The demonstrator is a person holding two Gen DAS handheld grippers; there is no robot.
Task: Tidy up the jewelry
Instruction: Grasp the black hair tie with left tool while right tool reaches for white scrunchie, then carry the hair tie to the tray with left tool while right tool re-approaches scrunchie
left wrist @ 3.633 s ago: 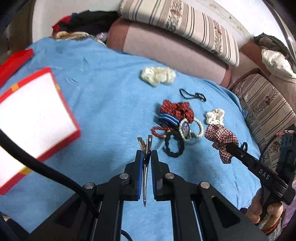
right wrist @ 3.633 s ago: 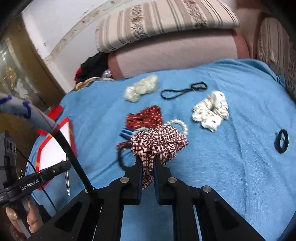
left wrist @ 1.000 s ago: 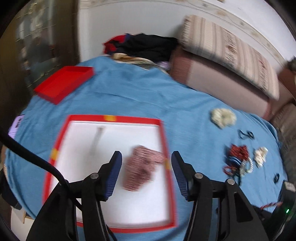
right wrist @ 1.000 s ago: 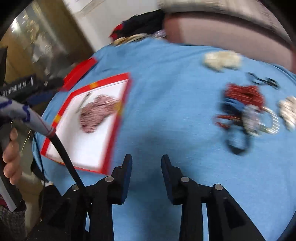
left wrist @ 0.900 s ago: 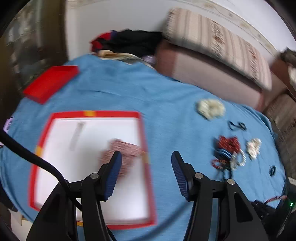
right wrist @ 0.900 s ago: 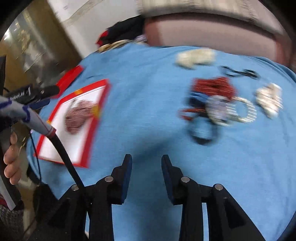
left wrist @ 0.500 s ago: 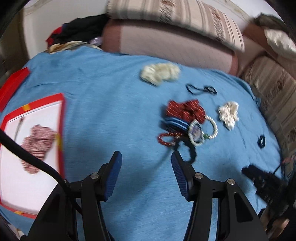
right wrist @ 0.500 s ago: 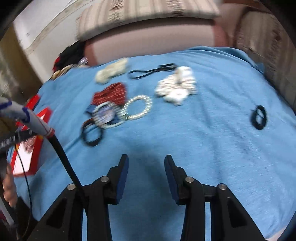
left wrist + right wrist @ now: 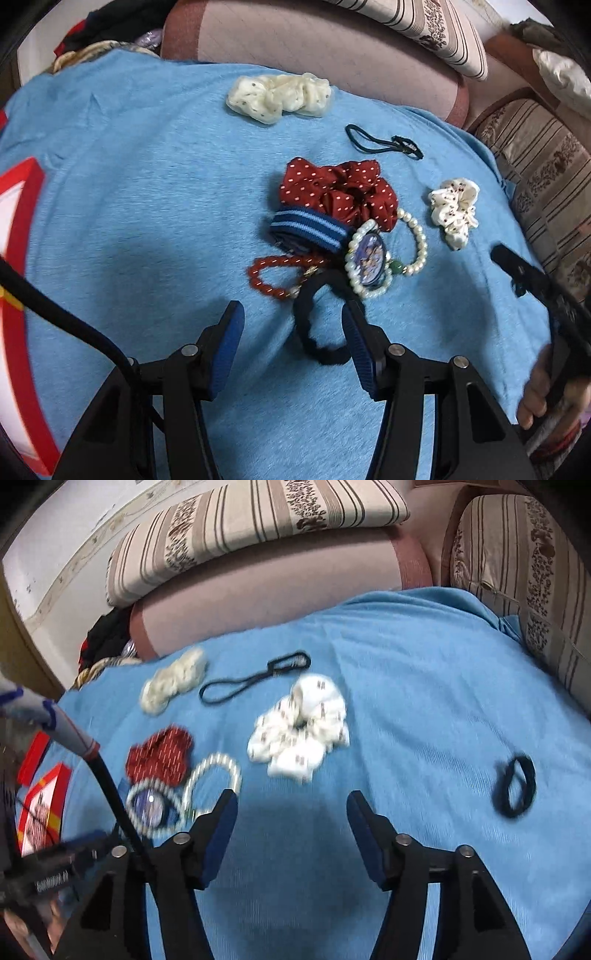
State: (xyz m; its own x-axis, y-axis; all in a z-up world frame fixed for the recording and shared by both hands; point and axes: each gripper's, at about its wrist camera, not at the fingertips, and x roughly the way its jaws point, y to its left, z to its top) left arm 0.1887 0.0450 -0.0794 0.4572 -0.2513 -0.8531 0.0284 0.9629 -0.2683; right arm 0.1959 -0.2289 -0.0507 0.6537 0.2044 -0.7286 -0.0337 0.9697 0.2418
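We see the left gripper point(image 9: 291, 319) hanging wide apart over the blue cloth point(image 9: 147, 206), grasping nothing; the black wavy hair tie point(image 9: 325, 325) lies on the cloth between its fingers, its right side partly hidden behind the right finger. Just beyond it sits the jewelry pile: red bead bracelet point(image 9: 280, 271), pearl bracelet point(image 9: 413, 240), round blue pendant ringed in pearls point(image 9: 369, 258), blue striped band point(image 9: 308, 229), red polka-dot scrunchie point(image 9: 336, 190), all touching or overlapping. Cream scrunchie point(image 9: 280, 96) lies farther back, thin black elastic point(image 9: 384, 142) to its right, white printed scrunchie point(image 9: 455, 214) apart on the right.

Our right gripper point(image 9: 290, 812) is also spread wide and empty, above bare cloth just short of the white printed scrunchie point(image 9: 301, 734). A black hair tie point(image 9: 515, 788) lies well apart to the right. The red-rimmed tray point(image 9: 44, 805) shows at the left edge with a checked scrunchie point(image 9: 38, 829) in it, blurred. Striped cushions point(image 9: 258, 528) sit behind.
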